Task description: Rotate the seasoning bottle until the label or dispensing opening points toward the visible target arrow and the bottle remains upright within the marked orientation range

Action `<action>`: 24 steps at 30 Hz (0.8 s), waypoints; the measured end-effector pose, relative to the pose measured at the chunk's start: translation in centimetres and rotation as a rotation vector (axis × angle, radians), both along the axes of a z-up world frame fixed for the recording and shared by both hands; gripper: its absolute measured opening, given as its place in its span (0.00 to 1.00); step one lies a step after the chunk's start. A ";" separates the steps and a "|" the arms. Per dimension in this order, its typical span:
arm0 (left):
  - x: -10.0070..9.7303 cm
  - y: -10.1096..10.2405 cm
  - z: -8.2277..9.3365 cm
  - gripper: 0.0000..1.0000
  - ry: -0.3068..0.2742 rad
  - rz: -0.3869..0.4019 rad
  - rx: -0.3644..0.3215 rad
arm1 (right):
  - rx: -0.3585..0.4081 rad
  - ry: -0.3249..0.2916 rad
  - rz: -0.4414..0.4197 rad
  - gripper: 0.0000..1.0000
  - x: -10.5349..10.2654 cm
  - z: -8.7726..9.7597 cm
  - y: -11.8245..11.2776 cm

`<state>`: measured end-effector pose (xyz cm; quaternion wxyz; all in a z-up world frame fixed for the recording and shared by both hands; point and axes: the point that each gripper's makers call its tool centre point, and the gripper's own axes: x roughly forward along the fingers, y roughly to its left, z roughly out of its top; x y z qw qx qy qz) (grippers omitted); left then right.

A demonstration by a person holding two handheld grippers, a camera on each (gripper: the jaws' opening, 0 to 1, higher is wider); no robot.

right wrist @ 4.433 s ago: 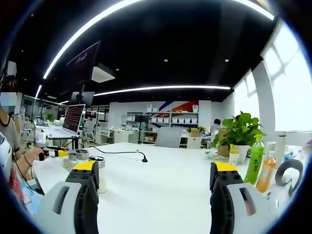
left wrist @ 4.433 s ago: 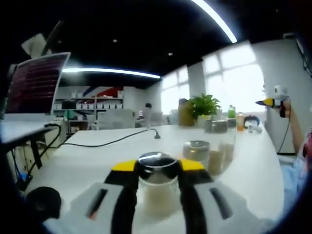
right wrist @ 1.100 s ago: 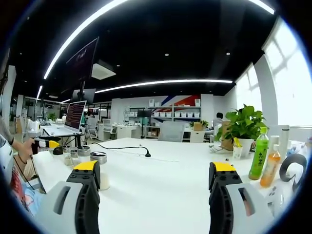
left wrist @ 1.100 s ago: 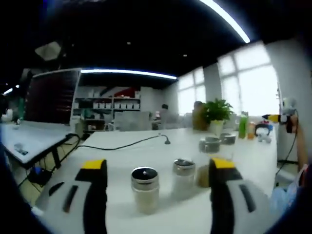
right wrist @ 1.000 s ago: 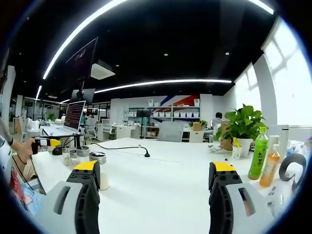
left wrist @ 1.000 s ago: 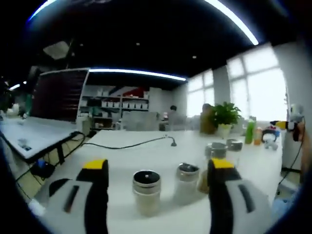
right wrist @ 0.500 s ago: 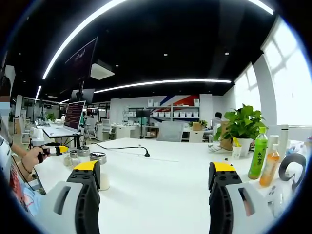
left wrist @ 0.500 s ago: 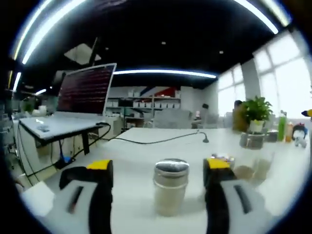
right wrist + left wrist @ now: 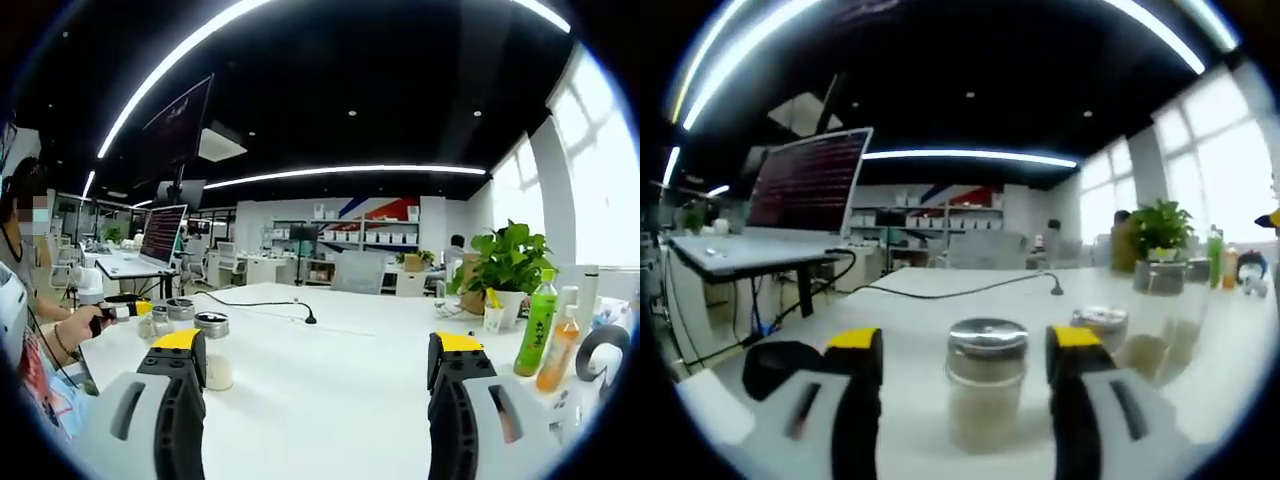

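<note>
In the left gripper view, the left gripper [image 9: 967,345] has its jaws spread apart on either side of the seasoning bottle [image 9: 986,380], which stands upright on the white tabletop [image 9: 940,300] between the yellow-tipped jaws; contact cannot be told. A second shaker [image 9: 1102,322] stands just right of it, and a black cable [image 9: 960,290] runs across the far tabletop. In the right gripper view, the right gripper [image 9: 315,350] hangs wide apart over bare tabletop, holding nothing. Far right stand a potted plant [image 9: 505,262] and a green drink bottle [image 9: 536,322].
</note>
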<state>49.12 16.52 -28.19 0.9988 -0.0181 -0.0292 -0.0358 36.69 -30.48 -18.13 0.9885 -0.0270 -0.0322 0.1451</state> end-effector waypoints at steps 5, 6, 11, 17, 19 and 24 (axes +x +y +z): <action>0.0 0.1 0.0 0.60 -0.016 -0.014 0.015 | -0.014 -0.005 0.002 0.95 -0.4 0.0 0.1; 0.0 0.1 -0.1 0.60 -0.006 -0.014 0.024 | -0.017 -0.006 0.003 0.95 -0.4 0.0 0.1; 0.1 -0.6 0.4 0.49 -0.023 -0.055 0.041 | 0.003 0.010 -0.007 0.94 0.0 -0.5 -0.7; 0.5 -0.9 -0.5 0.46 0.026 -0.078 0.042 | -0.002 0.009 -0.016 0.94 -0.2 -0.3 -0.6; 0.5 -1.1 -0.8 0.42 0.029 -0.101 0.017 | -0.005 0.006 -0.014 0.94 -0.3 -0.2 -0.5; 0.5 -1.5 -0.9 0.37 0.028 -0.111 0.014 | -0.010 0.009 -0.001 0.94 -0.2 -0.3 0.0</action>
